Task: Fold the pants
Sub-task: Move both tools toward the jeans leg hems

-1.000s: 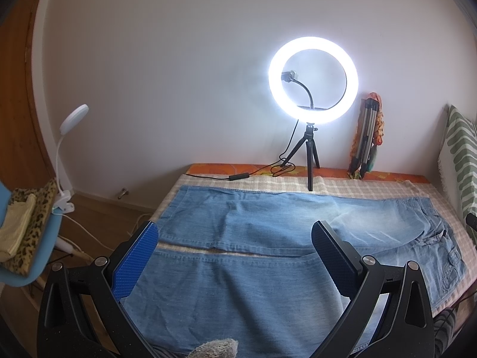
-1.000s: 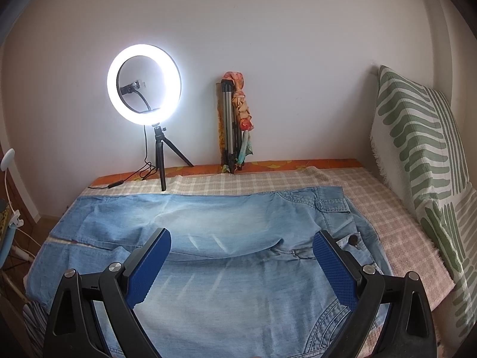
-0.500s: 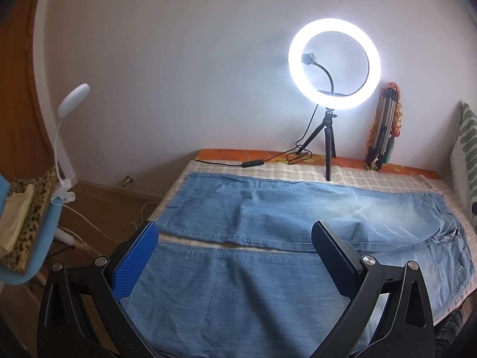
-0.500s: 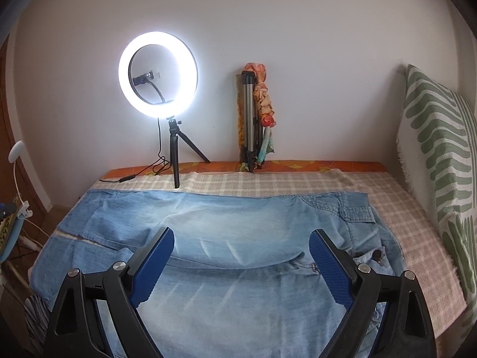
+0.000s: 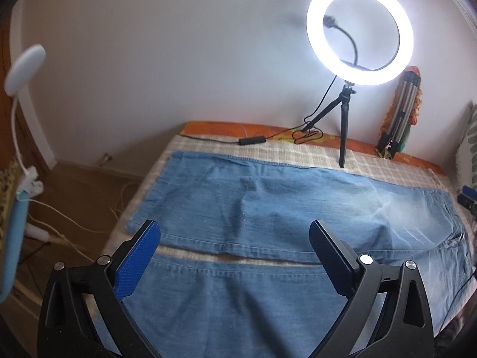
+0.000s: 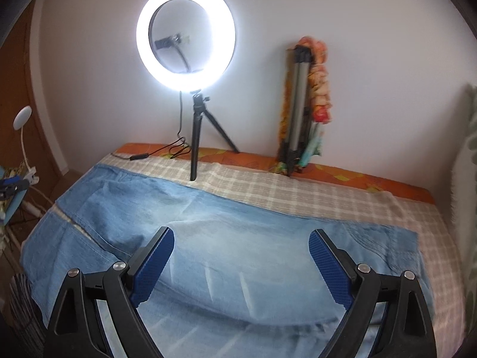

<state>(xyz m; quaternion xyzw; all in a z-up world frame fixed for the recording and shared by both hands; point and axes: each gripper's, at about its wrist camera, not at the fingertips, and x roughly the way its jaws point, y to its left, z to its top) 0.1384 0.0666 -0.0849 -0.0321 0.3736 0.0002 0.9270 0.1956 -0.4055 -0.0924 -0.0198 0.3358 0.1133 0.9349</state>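
Note:
Light blue denim pants (image 5: 268,208) lie spread flat on the checked bed cover, legs side by side with a narrow gap between them, hems toward the left edge. My left gripper (image 5: 235,256) hovers open above the near leg and the gap, holding nothing. In the right wrist view the same pants (image 6: 238,238) show their faded seat and waistband end at the right. My right gripper (image 6: 241,262) hangs open over the seat area, empty.
A lit ring light (image 5: 359,31) on a small tripod (image 6: 195,137) stands at the far bed edge, its cable (image 5: 253,140) trailing left. A folded tripod (image 6: 298,113) leans on the wall. A patterned pillow (image 6: 465,179) sits right; a clip lamp (image 5: 22,68) and chair stand left.
Both grippers have moved forward and lower over the pants, so the ring light and denim look larger. Both stay open; the pants have not moved.

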